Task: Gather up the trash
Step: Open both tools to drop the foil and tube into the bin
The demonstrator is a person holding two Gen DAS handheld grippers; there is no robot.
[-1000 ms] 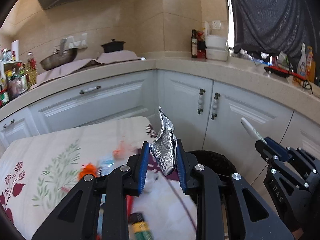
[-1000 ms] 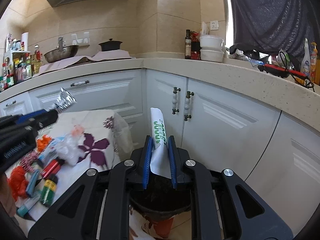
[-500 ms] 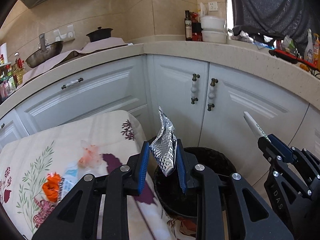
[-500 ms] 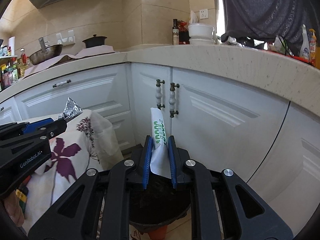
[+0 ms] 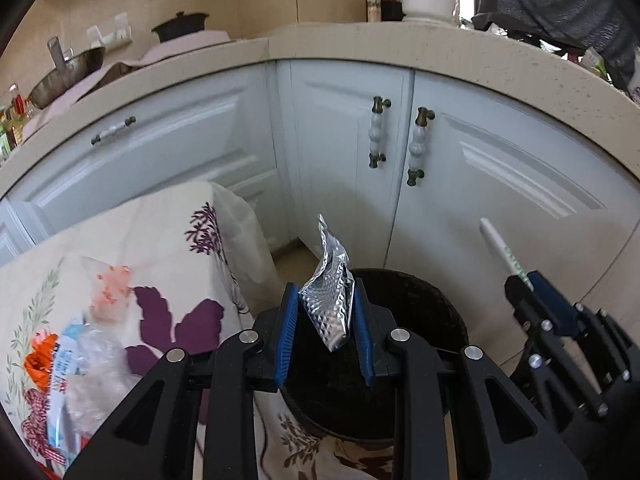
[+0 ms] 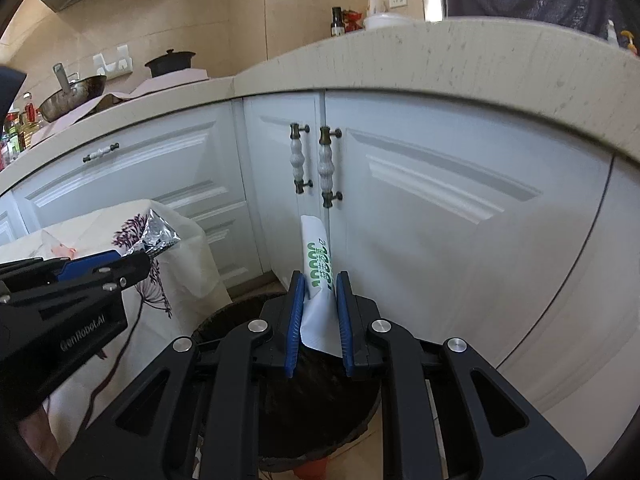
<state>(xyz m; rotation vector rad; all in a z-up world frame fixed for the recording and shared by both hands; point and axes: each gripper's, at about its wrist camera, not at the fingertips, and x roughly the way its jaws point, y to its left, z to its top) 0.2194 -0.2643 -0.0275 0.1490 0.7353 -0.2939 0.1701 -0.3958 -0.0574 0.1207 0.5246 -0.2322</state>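
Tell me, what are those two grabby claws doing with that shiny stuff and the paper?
A person is picking up trash with a claw in each hand. The left gripper pinches a crumpled silver foil wrapper. The right gripper pinches a white paper wrapper with green print. Both hang over the black trash bin on the floor by the white cabinets, and nothing has been dropped yet. More trash waits on the flowery tablecloth.

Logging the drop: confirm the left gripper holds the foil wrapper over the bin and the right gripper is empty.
Not quite. The right gripper is shut on a white packet, as the right wrist view shows. The left gripper does hold the foil wrapper over the bin.
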